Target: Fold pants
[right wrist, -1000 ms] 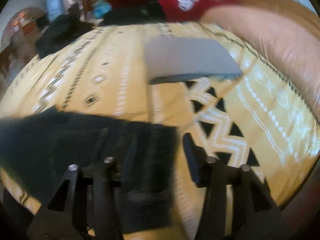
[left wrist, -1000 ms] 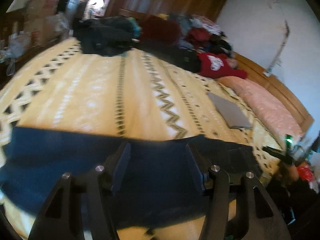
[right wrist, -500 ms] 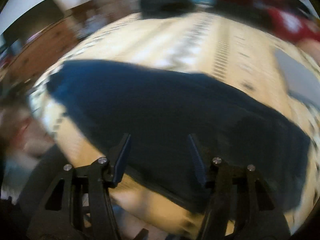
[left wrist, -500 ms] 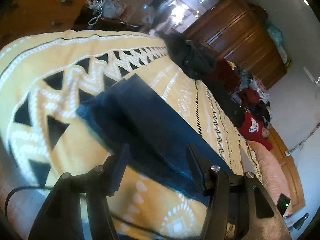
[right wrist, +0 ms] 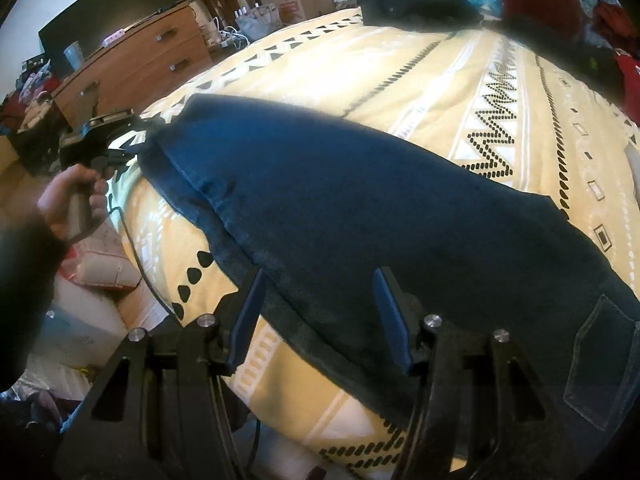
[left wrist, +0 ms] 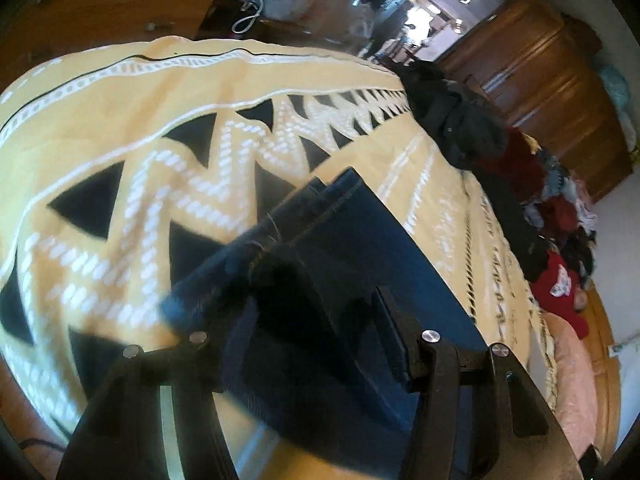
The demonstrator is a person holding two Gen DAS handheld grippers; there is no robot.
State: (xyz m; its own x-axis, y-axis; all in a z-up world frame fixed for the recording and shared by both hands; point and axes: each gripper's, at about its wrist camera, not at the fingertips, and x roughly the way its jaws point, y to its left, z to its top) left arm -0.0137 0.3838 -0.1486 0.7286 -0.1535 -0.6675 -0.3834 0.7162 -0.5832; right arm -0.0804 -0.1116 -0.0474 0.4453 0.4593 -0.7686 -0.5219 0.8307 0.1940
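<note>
**Left wrist view: hem end sitting between spread fingers, a thin or uneven pinch is the worry**

Left wrist camera is looking down at the hem end of the pants (left wrist: 360,232), which are lying in a long dark blue strip on the yellow patterned bedspread (left wrist: 120,120). The left claw (left wrist: 316,300) is standing spread, with the stitched hems bunching up between its fingers and partly hiding one of them. No pinch is showing yet.

From the right wrist, the right claw (right wrist: 319,274) is also standing spread. It is hovering over the near long edge of the pants at about mid-leg and gripping nothing. The back pocket (right wrist: 600,360) is showing at the waist end, low on the right. A hand (right wrist: 72,196) is holding the other claw at the hem end, far left.

Likely troubles from here:

- The hems are looking stacked in several layers. A bite on the top layers alone could be leaving the lower leg behind, so the fold would be coming out skewed.
- The two claws are sitting at different points along the strip. Lifting unevenly could be dragging or twisting the denim.
- The pants are lying near the bed's edge, so a pull toward the person could be sliding them off.
- A cord (right wrist: 136,248) is trailing beside the hem end and could be snagging.
</note>
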